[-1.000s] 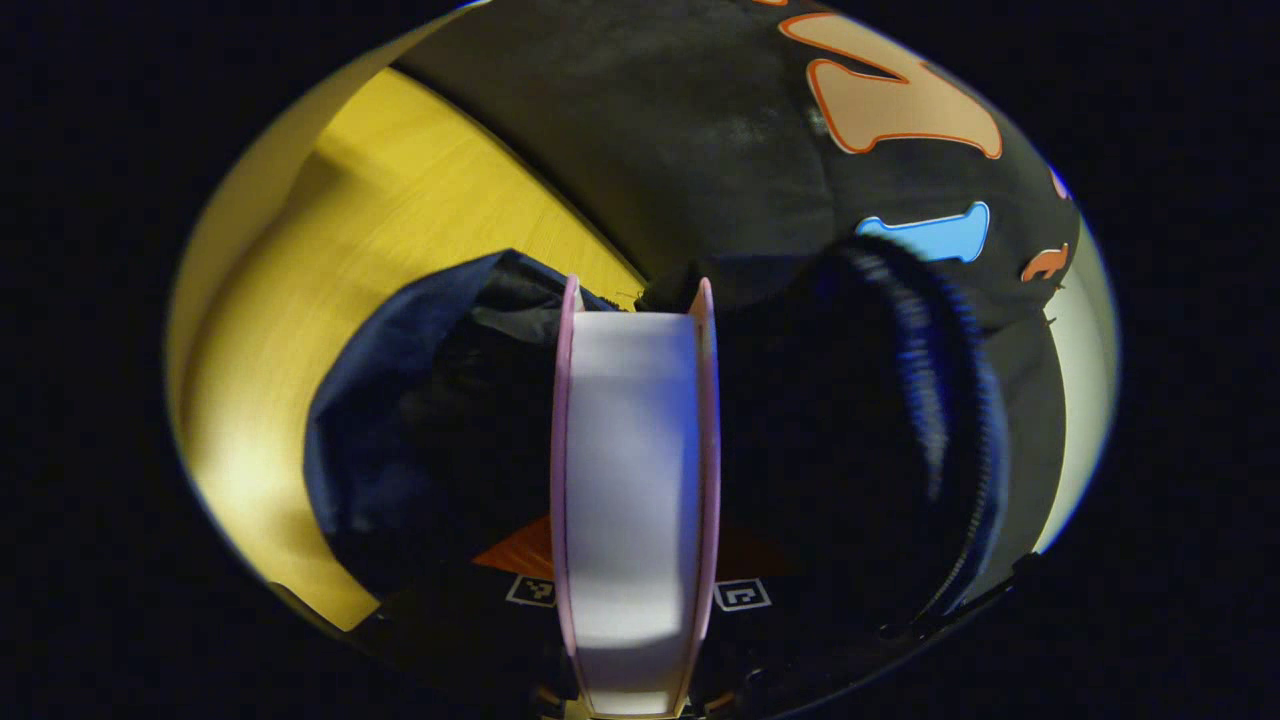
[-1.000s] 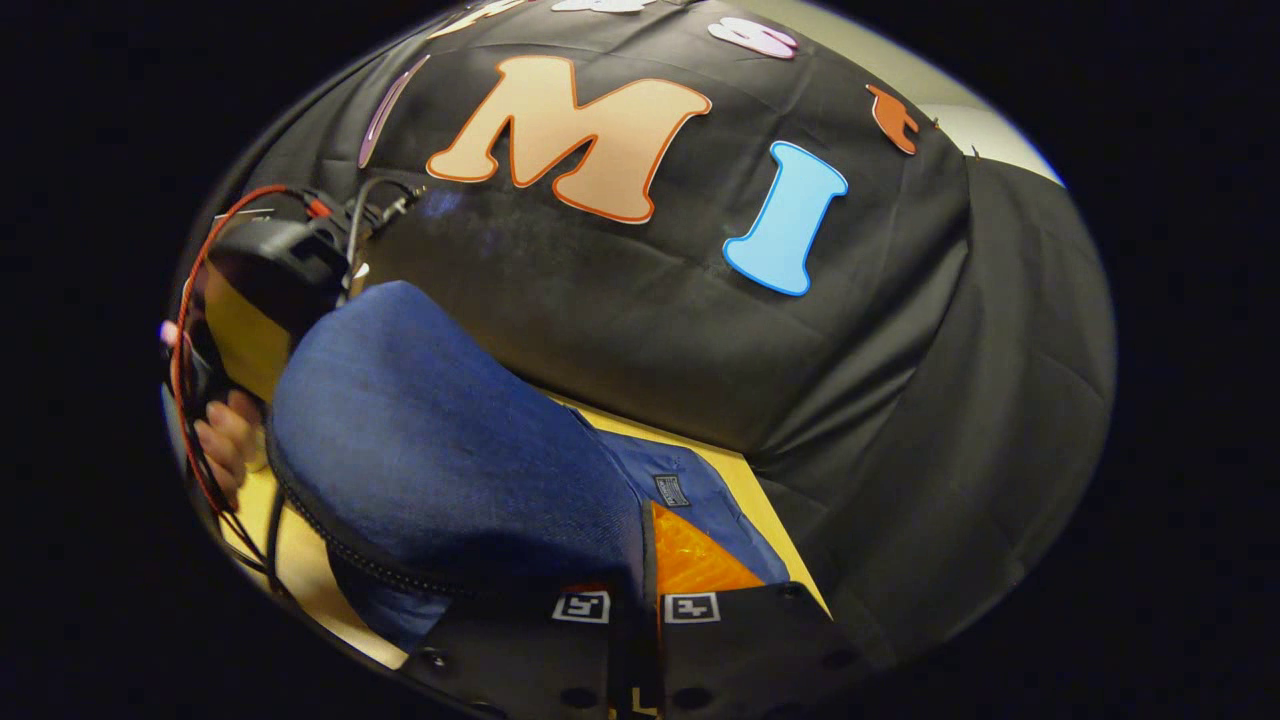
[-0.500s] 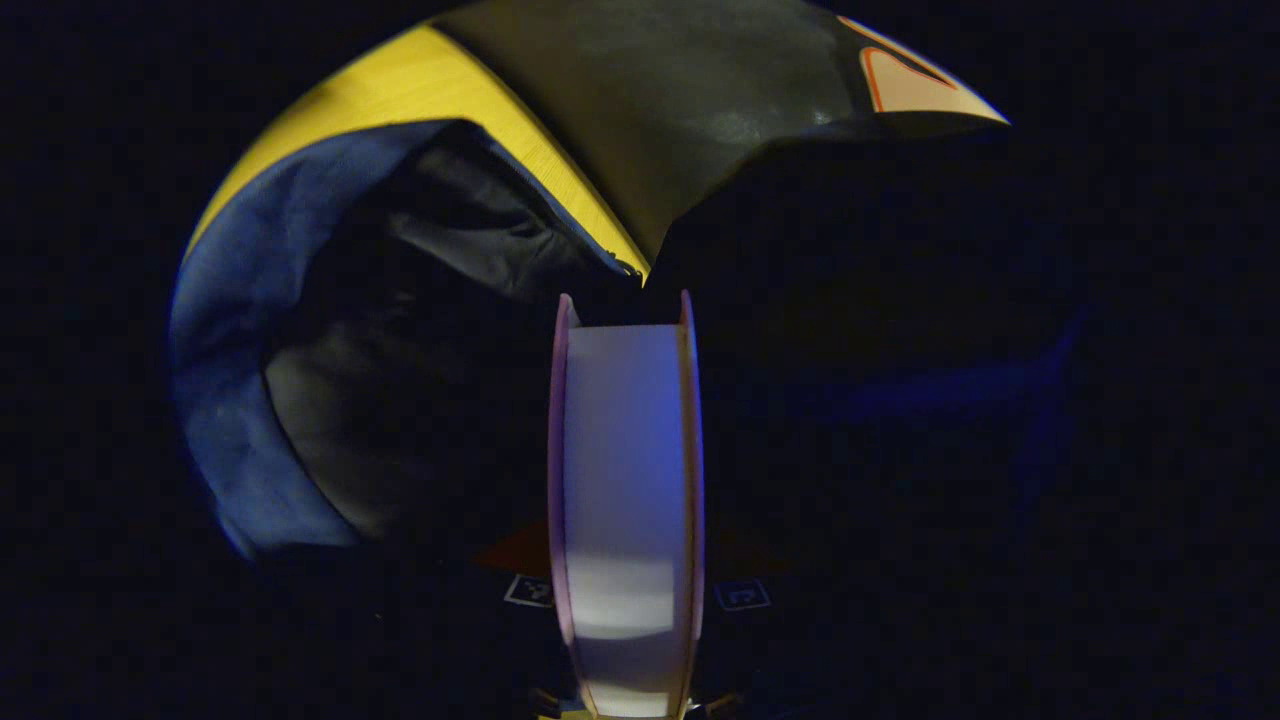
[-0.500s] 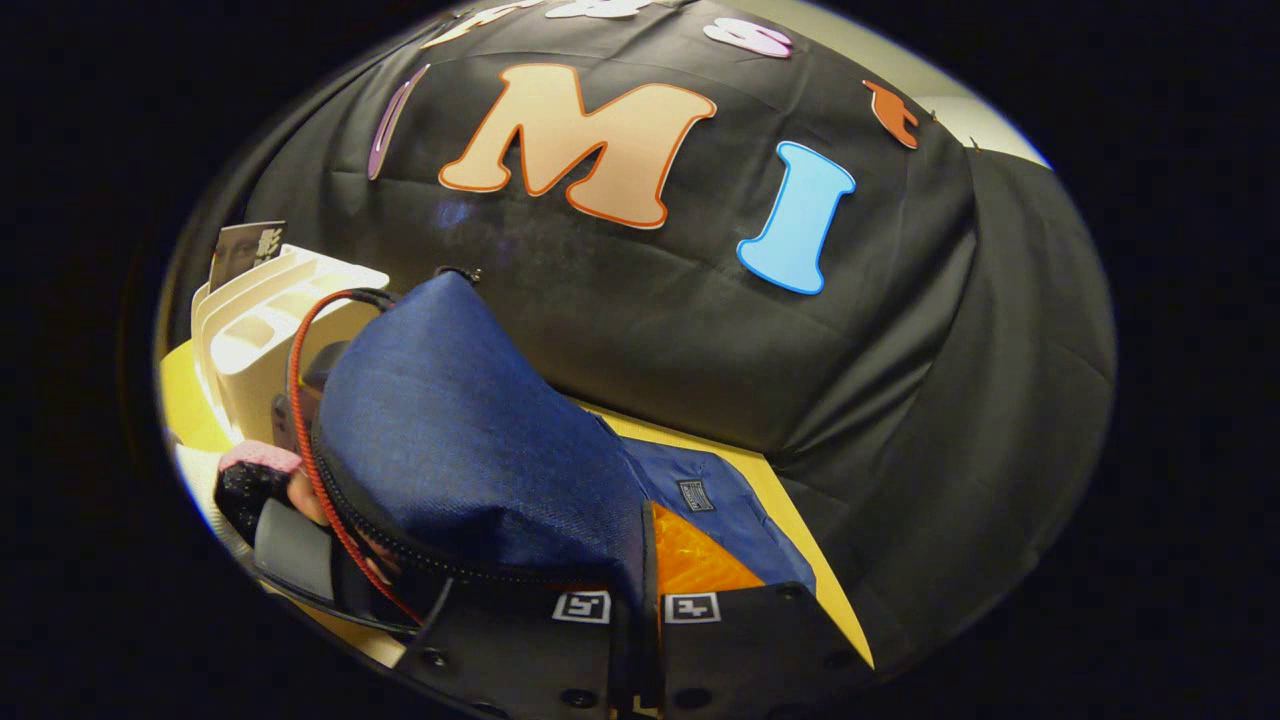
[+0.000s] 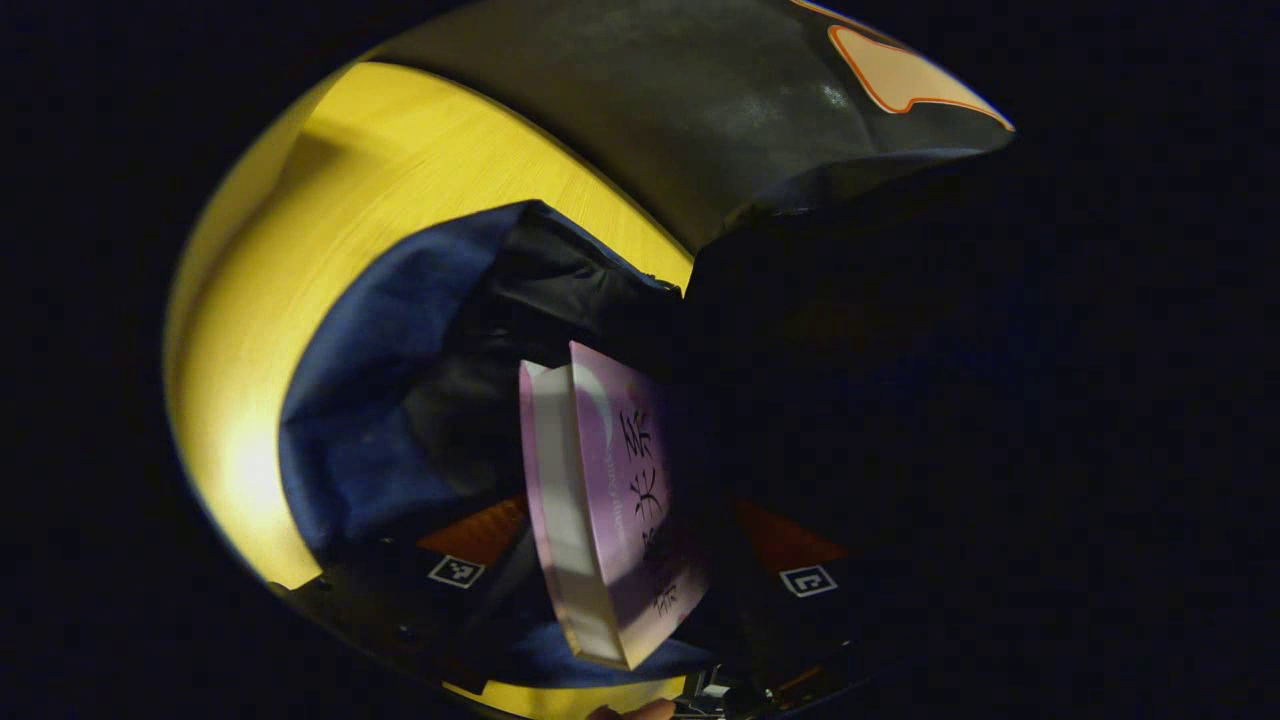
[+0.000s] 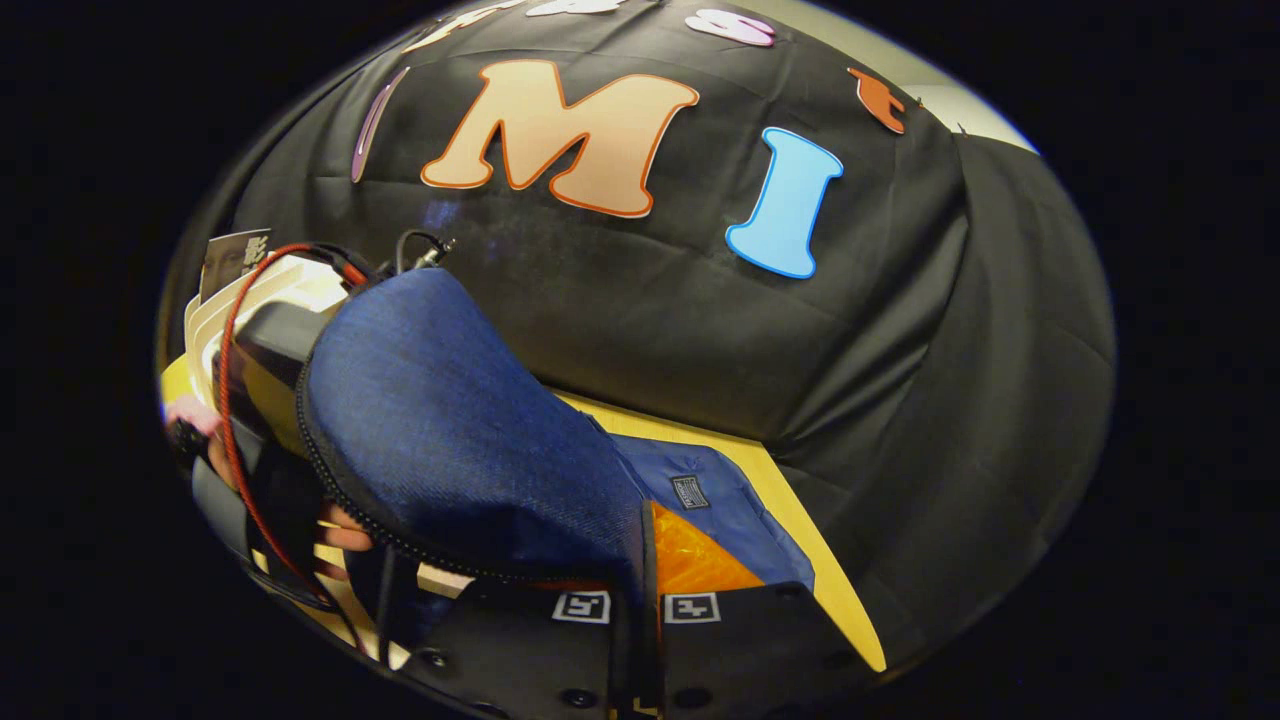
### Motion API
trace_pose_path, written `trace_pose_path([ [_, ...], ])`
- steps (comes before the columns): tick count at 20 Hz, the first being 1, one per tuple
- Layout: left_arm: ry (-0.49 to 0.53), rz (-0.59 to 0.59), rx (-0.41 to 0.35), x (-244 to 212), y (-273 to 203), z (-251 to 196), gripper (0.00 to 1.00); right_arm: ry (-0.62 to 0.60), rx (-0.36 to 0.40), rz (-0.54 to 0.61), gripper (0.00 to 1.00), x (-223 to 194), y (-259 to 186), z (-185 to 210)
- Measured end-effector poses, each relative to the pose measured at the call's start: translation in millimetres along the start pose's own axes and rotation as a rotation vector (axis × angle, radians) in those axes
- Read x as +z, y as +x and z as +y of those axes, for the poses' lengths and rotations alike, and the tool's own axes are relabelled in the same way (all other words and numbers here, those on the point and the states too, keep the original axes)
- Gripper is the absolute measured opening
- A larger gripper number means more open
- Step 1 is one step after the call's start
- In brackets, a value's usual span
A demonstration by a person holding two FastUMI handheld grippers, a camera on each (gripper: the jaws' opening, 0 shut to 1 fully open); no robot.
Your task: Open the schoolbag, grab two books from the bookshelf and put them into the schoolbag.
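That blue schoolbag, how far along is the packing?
The schoolbag is open: the right gripper holds its flap up. The left gripper, fingers apart, has a purple book tilted inside the mouth. A book remains on the white bookshelf.

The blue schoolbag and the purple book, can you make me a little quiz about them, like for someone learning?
1. True or false: the purple book leans inside the open blue fabric schoolbag, between the left hand-held gripper's spread fingers.
2. What does the right hand-held gripper pinch? A) the schoolbag's flap B) the white plastic bookshelf C) a book
3. Fill in: the schoolbag lies on a ____ wooden table.

Key: 1 true; 2 A; 3 yellow.
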State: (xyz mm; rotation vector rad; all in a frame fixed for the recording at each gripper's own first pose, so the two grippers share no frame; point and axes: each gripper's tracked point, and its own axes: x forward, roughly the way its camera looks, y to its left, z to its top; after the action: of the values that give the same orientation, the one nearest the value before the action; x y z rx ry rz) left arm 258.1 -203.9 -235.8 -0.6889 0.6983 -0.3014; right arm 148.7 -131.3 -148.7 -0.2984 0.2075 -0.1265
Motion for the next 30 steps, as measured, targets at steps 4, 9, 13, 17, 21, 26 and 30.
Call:
trace_pose_path([
  [4,0.051,0.024,0.034,-11.5,-44.0,9.3,0.92,0.01,0.009,0.012,0.03,-2.7,-0.2,0.5],
  [9,0.172,0.094,0.041,-34.6,-111.9,-4.3,0.92,-0.014,0.029,0.028,0.06,-7.4,-1.6,6.5],
  [13,0.339,0.115,0.103,-30.1,-172.6,-1.4,0.92,-0.013,0.042,0.045,0.07,-10.2,-2.9,7.3],
  [17,0.337,0.077,0.148,-2.3,-237.3,4.9,0.92,-0.008,0.035,0.058,0.08,-12.2,-2.2,10.2],
  [21,0.321,0.05,0.248,35.9,-308.3,40.4,0.92,-0.016,0.024,0.074,0.04,-15.5,-4.3,10.9],
  [26,0.301,0.042,0.44,80.0,-396.8,106.7,0.92,-0.001,0.004,0.099,0.06,-16.9,-2.4,13.7],
  [30,0.231,0.068,0.545,102.7,-453.4,141.6,0.9,-0.018,-0.009,0.117,0.06,-20.9,-0.8,19.7],
])
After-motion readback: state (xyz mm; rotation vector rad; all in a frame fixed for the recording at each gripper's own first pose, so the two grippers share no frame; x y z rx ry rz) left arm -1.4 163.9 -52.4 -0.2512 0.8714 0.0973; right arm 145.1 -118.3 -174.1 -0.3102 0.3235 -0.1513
